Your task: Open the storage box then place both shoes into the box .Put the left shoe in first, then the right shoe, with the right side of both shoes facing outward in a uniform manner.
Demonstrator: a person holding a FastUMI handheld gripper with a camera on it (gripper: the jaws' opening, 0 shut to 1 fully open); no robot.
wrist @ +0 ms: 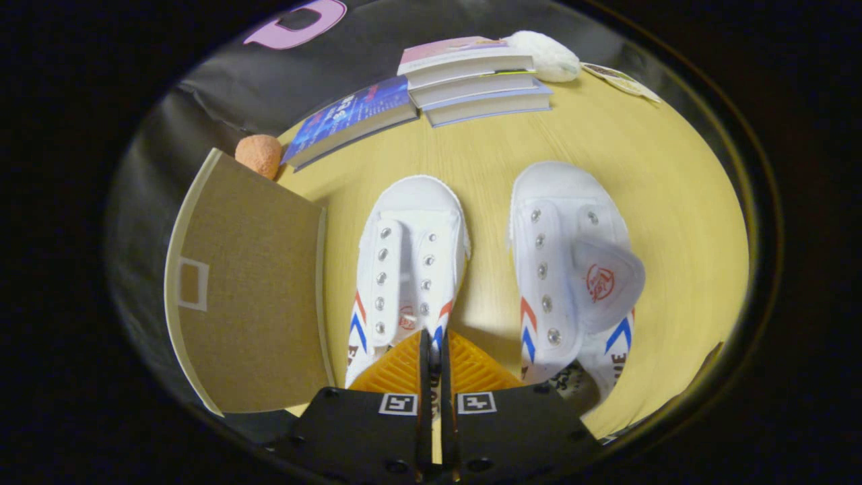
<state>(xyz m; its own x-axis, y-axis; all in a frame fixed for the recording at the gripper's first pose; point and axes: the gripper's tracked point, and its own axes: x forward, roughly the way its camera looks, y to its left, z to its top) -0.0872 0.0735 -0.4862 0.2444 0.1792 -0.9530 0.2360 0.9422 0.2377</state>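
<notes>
Pinching white left shoe (407, 263), fingers (435, 350) closed

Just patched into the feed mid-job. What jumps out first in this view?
Two white shoes lie side by side on the yellow table, toes pointing away: the left shoe sits right at the claw, whose fingers are nearly closed around its rear edge, and the right shoe has its tongue flopped sideways. A brown cardboard flap stands beside the left shoe, and stacked books lie beyond.
</notes>
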